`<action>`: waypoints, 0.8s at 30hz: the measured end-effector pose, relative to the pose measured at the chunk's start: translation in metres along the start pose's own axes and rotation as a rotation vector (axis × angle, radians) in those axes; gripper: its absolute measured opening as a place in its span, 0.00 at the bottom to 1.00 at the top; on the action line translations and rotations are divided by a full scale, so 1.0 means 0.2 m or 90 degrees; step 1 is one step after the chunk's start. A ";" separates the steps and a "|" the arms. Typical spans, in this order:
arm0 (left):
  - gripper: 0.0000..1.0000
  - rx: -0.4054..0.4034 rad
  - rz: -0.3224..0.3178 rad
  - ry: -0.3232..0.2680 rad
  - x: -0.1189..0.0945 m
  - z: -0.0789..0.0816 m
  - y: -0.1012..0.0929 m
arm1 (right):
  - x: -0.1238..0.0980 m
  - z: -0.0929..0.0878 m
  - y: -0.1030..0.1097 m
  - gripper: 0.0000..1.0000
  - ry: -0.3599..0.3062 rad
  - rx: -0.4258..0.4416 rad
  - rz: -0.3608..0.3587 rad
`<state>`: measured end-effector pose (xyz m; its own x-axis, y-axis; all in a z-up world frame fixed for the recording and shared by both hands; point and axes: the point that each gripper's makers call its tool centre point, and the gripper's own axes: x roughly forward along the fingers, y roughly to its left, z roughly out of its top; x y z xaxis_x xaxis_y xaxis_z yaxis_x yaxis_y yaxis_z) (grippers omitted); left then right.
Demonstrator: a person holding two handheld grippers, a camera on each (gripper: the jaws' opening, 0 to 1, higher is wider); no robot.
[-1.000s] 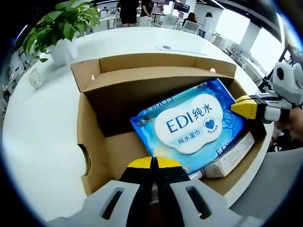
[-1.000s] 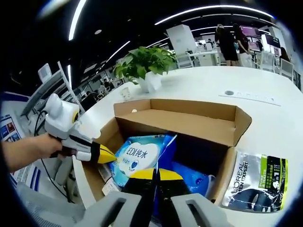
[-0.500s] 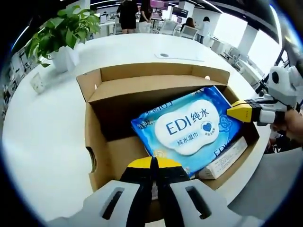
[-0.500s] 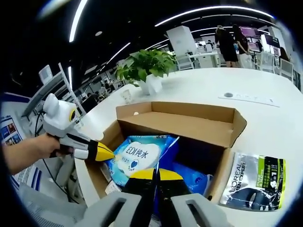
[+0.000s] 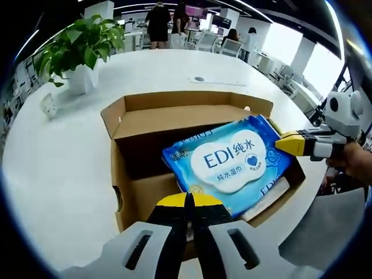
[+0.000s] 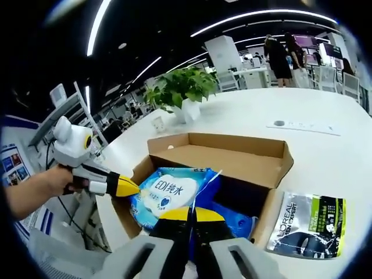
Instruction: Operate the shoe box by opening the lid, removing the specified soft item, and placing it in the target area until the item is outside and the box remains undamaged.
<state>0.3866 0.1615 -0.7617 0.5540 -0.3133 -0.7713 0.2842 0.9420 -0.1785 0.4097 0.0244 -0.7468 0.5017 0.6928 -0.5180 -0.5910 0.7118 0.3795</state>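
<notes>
Potted plant (image 5: pixel 78 43) on white table (image 5: pixel 52 157), L'Oréal packet (image 6: pixel 308 226), people standing far behind (image 5: pixel 158 20)

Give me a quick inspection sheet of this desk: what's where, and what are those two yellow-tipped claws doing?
Surface: white round table.
Job's things: brown cardboard shoe box, lid flaps open; blue EDI wet-wipes pack tilted inside, another blue pack beneath.
Clutter: black-and-green L'Oreal sachet beside the box; potted green plant.
Grippers: left gripper and right gripper both shut, each pinching an edge of the wipes pack.
Cables: a dark cable off the table edge.
Surroundings: open office, people standing far off.
</notes>
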 end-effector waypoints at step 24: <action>0.00 0.028 -0.027 -0.047 -0.13 0.16 -0.16 | -0.21 0.10 -0.02 0.00 -0.042 0.022 -0.004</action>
<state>0.3874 0.1347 -0.7170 0.5961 -0.3622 -0.7165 0.3421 0.9220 -0.1815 0.4033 -0.0051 -0.7121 0.5467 0.6932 -0.4696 -0.5656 0.7193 0.4034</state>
